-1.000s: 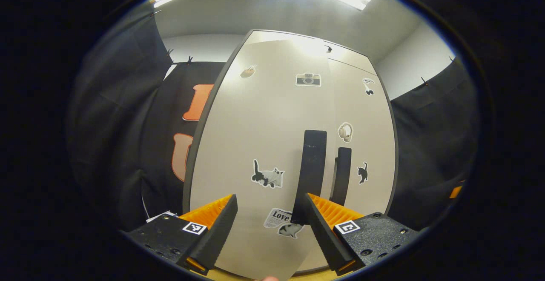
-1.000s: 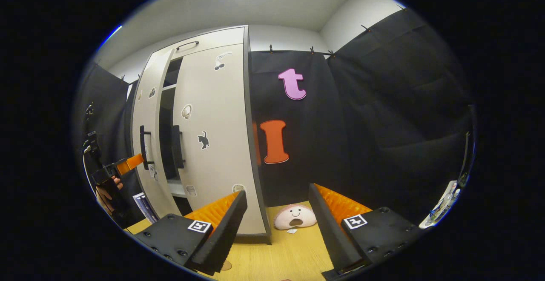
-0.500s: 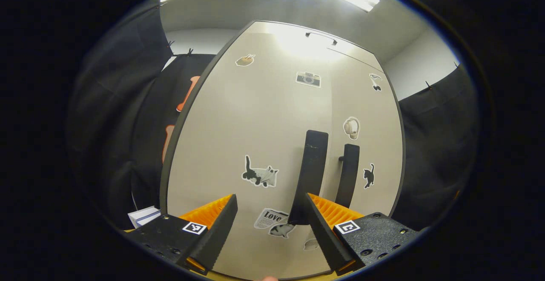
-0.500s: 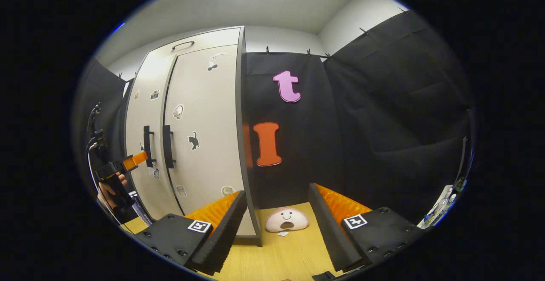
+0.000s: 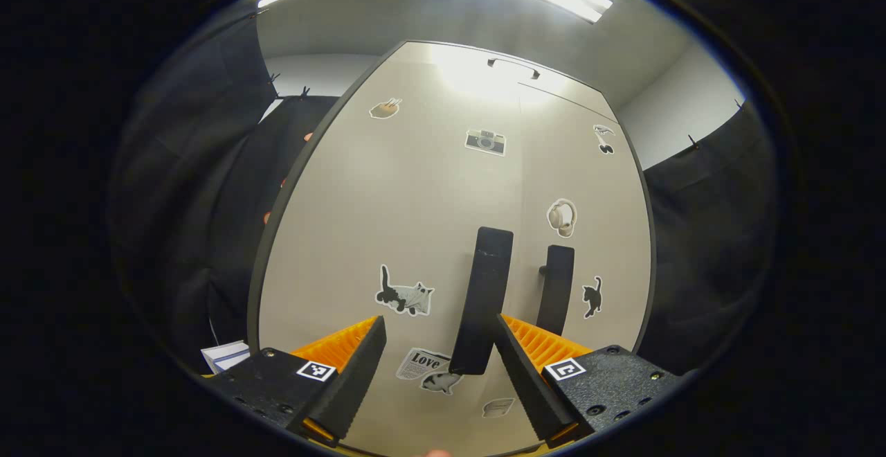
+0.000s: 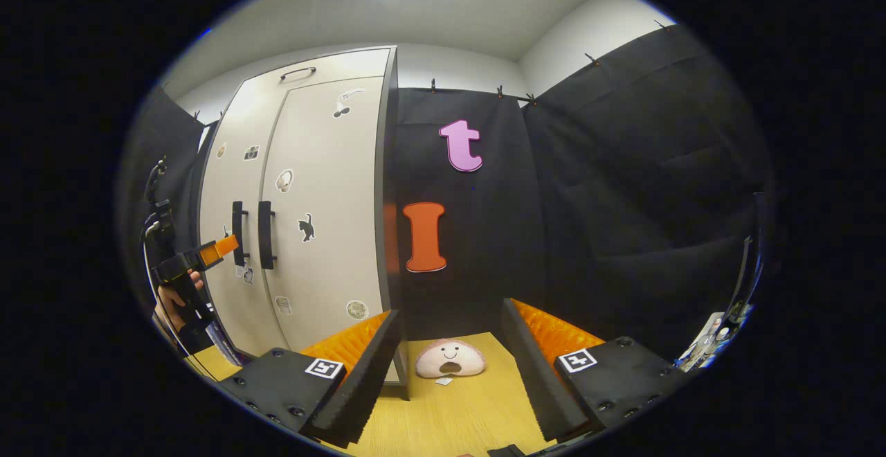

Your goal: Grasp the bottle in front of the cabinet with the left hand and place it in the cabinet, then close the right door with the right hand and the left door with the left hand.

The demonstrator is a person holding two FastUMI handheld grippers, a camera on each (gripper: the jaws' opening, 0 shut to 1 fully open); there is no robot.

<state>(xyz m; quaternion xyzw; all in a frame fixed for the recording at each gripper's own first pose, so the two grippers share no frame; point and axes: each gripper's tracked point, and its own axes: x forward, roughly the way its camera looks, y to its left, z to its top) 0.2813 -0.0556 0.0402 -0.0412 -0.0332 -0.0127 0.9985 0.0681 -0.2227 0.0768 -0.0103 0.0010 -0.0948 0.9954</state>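
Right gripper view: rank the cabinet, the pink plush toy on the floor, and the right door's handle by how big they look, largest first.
1. Cabinet, by far the largest.
2. Pink plush toy and right door's handle: the toy looks wider, the handle taller, so overall they look alike. The toy lies nearer the camera, so I won't rank them.

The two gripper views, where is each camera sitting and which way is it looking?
Left gripper view: rides on the left gripper, close to the cabinet, facing its shut doors and the left handle; its own open fingers show below.
Right gripper view: rides on the right gripper, farther off over the floor, facing the booth wall and a plush toy; a hand shows at the left.
Both share the cabinet and left gripper.
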